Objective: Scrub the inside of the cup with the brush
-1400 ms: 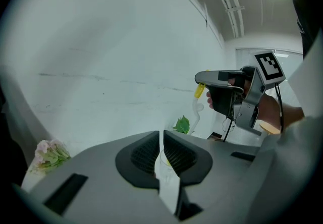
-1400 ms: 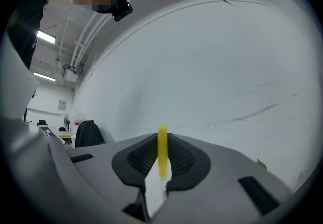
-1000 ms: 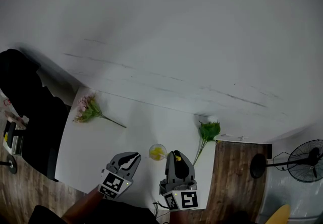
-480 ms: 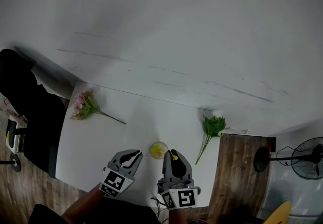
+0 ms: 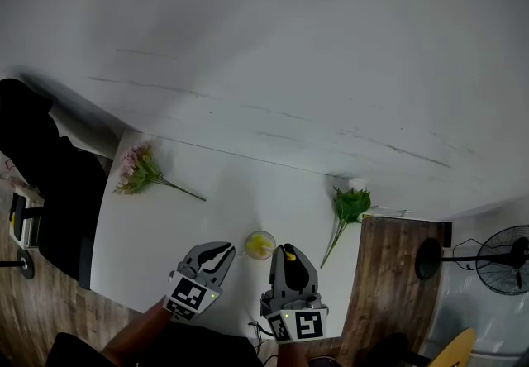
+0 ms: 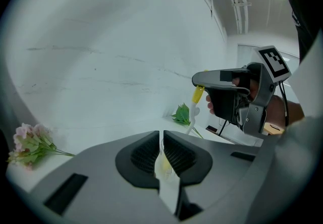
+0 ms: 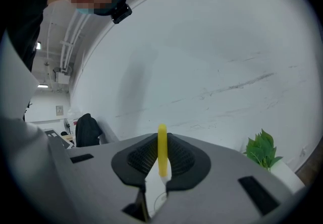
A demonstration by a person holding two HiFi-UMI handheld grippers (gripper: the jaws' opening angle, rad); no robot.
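A small clear cup (image 5: 259,245) with yellow inside stands on the white table (image 5: 165,225) between my two grippers. My left gripper (image 5: 221,254) is at its left side, jaws shut on the cup's thin clear wall (image 6: 164,166). My right gripper (image 5: 286,261) stands right of the cup, shut on the brush's yellow handle (image 7: 162,150). In the left gripper view the right gripper (image 6: 237,98) holds the brush (image 6: 197,95) tip-down, its white stem running down behind my left jaws. The brush head is hidden.
A pink flower sprig (image 5: 136,173) lies at the table's far left and a green leafy sprig (image 5: 347,208) at its right. A dark chair (image 5: 41,167) stands left of the table, a floor fan (image 5: 504,262) at the right over wooden flooring. A white wall is behind.
The head view has shifted slightly. Both grippers stay at the cup, with the brush handle still at the cup's right side.
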